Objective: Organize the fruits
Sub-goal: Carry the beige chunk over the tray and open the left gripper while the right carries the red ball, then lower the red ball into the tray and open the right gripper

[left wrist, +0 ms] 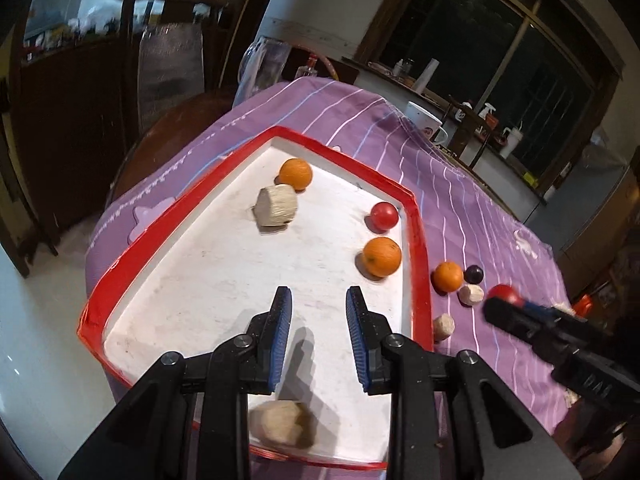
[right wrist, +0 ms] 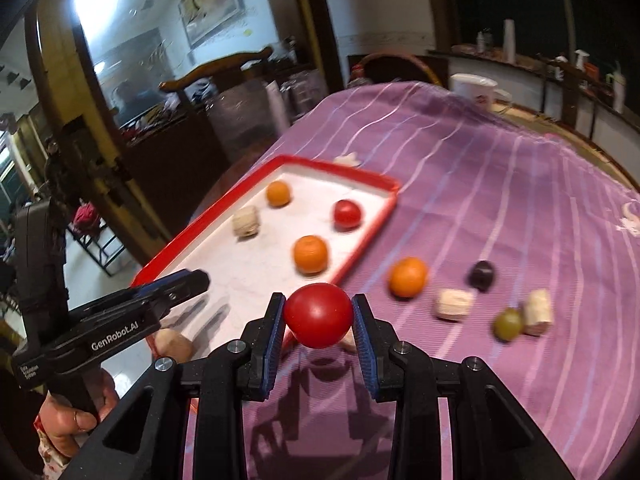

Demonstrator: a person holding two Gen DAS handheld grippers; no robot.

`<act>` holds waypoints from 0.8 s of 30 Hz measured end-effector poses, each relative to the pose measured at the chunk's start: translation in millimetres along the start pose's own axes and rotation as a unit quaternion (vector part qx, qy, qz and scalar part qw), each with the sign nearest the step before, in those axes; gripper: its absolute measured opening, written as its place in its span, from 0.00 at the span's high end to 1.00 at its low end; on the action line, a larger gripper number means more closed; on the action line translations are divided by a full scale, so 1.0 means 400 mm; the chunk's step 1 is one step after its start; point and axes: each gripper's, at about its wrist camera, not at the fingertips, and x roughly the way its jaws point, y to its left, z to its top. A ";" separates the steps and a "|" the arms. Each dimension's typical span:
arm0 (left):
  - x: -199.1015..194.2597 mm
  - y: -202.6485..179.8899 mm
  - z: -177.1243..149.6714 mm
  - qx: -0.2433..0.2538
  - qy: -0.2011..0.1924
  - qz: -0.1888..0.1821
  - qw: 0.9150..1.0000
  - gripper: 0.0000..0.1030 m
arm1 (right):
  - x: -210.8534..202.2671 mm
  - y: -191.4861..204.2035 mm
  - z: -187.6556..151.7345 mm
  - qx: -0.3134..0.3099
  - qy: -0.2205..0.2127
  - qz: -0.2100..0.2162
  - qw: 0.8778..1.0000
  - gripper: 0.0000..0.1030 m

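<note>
A red round fruit (right wrist: 318,316) is clamped between the blue pads of the right gripper (right wrist: 319,320) and is held in the air above the purple striped cloth (right wrist: 500,208), just off the near corner of the red-rimmed white tray (right wrist: 362,174). In the tray are seen two oranges (left wrist: 382,257), a second red fruit (left wrist: 384,216) near the far right rim and a pale beige block (left wrist: 277,211); another beige piece (left wrist: 280,426) lies blurred at the near end, under the left gripper (left wrist: 319,300). The left gripper is held over the tray with nothing between its pads, which stand at their narrowest, a gap still seen between them. On the cloth to the right of the tray an orange (right wrist: 408,277), a dark purple fruit (right wrist: 481,275), a green fruit (right wrist: 508,323) and two pale pieces (right wrist: 454,304) are scattered. A white mug (right wrist: 476,86) is set at the far edge of the table.
</note>
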 end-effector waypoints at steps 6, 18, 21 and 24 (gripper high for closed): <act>-0.025 0.063 0.027 -0.036 -0.012 0.009 0.999 0.73 | 0.095 0.037 0.030 0.001 0.026 0.040 0.999 0.65; -0.051 0.104 0.017 -0.054 -0.023 0.036 0.998 0.62 | 0.227 0.103 0.028 -0.020 0.066 0.048 0.996 0.63; -0.051 0.101 0.011 -0.055 -0.020 0.037 0.998 0.59 | 0.222 0.096 0.030 -0.018 0.062 0.041 0.997 0.59; -0.061 0.096 0.006 -0.054 -0.021 0.039 0.998 0.56 | 0.205 0.088 0.033 -0.014 0.054 0.039 0.998 0.52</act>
